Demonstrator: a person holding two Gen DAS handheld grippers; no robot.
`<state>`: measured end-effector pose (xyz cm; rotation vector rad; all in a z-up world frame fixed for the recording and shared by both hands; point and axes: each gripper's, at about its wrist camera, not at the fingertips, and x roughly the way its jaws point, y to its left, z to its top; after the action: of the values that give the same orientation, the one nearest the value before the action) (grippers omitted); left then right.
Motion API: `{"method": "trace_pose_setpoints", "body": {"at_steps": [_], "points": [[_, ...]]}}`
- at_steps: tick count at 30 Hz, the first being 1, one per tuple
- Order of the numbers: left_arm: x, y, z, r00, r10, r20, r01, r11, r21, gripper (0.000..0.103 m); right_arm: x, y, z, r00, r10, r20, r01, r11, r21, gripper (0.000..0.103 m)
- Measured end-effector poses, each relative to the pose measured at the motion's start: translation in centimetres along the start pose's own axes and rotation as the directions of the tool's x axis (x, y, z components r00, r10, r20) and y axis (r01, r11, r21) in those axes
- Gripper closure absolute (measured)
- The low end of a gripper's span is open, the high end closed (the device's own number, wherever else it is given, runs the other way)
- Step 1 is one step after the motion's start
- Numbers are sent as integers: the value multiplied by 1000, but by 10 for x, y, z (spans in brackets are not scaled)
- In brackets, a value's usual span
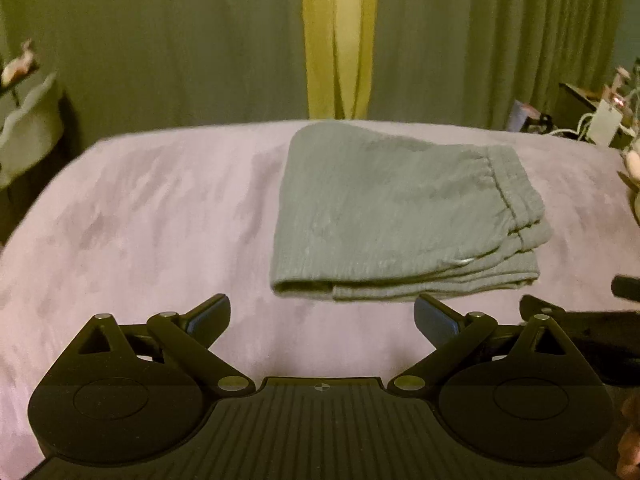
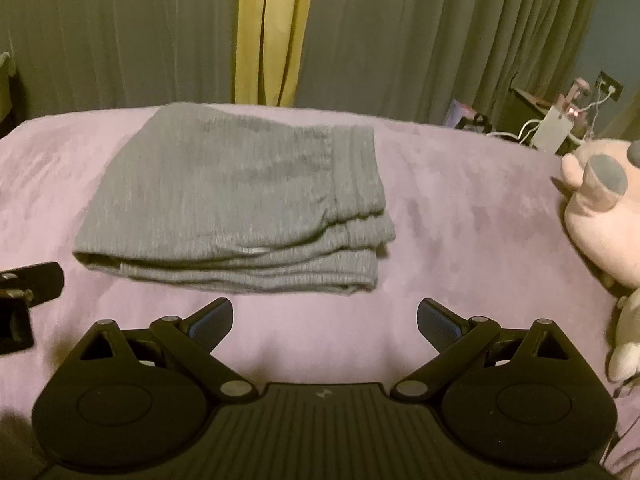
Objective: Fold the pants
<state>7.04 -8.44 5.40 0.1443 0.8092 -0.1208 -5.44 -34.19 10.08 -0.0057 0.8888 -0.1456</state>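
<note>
Grey pants [image 1: 400,216] lie folded into a compact stack on the pink bed cover [image 1: 140,220], waistband toward the right. They also show in the right wrist view [image 2: 236,204]. My left gripper [image 1: 322,316] is open and empty, just in front of the stack's near edge. My right gripper [image 2: 325,320] is open and empty, in front of the stack's near right corner. Part of the right gripper shows at the right edge of the left wrist view [image 1: 600,332]; part of the left gripper shows at the left edge of the right wrist view [image 2: 24,300].
A pink plush toy [image 2: 600,216] lies on the bed at the right. A cluttered side table with cables [image 2: 552,128] stands behind it. Green curtains [image 1: 160,40] with a yellow strip [image 1: 340,40] hang behind the bed.
</note>
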Motion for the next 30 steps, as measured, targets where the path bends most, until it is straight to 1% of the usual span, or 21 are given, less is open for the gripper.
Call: {"method": "trace_pose_setpoints", "body": {"at_steps": [2,4,6,8,10,12,15,17,18,20,23,26,28,30], "points": [[-1,-6,6,1000,-4,14,4,1000,29,2,-2,-1,7,1000,10,3,-10,1000,27,4],[0,-9,10,1000,-7,26,5,999,45,2,-1,-3,15,999,38,7,-38,997,66,4],[3,-10,16,999,-6,35,5,999,53,2,-3,-3,22,999,39,33,-42,996,80,4],[7,-11,20,999,-6,36,4,999,51,1,1,0,25,998,17,54,-20,998,55,4],[12,-12,24,999,2,35,-4,998,56,1,10,4,24,998,-8,57,7,1000,16,4],[19,-16,25,999,13,39,-16,997,71,1,21,6,21,999,9,48,-9,1000,-7,4],[30,-18,27,1000,10,12,-10,998,63,1,37,7,14,999,41,30,-41,999,-14,4],[41,-20,27,1000,13,-16,-12,998,60,1,45,7,10,999,29,41,-28,999,-16,4],[45,-21,27,1000,21,-23,-20,998,66,1,49,6,8,999,27,38,-27,1000,-5,4],[53,-24,26,999,47,-21,-45,995,90,1,58,1,9,998,56,16,-57,998,22,4],[63,-28,25,996,87,-22,-84,990,115,1,64,-9,9,998,67,20,-69,994,82,4],[72,-29,25,996,69,-50,-63,992,107,1,72,-17,6,997,70,11,-71,989,131,4],[77,-29,26,996,70,-61,-64,993,96,1,77,-18,5,997,71,1,-70,988,139,4],[81,-28,27,994,78,-71,-71,993,89,1,78,-19,6,997,74,8,-74,988,135,4]]}}
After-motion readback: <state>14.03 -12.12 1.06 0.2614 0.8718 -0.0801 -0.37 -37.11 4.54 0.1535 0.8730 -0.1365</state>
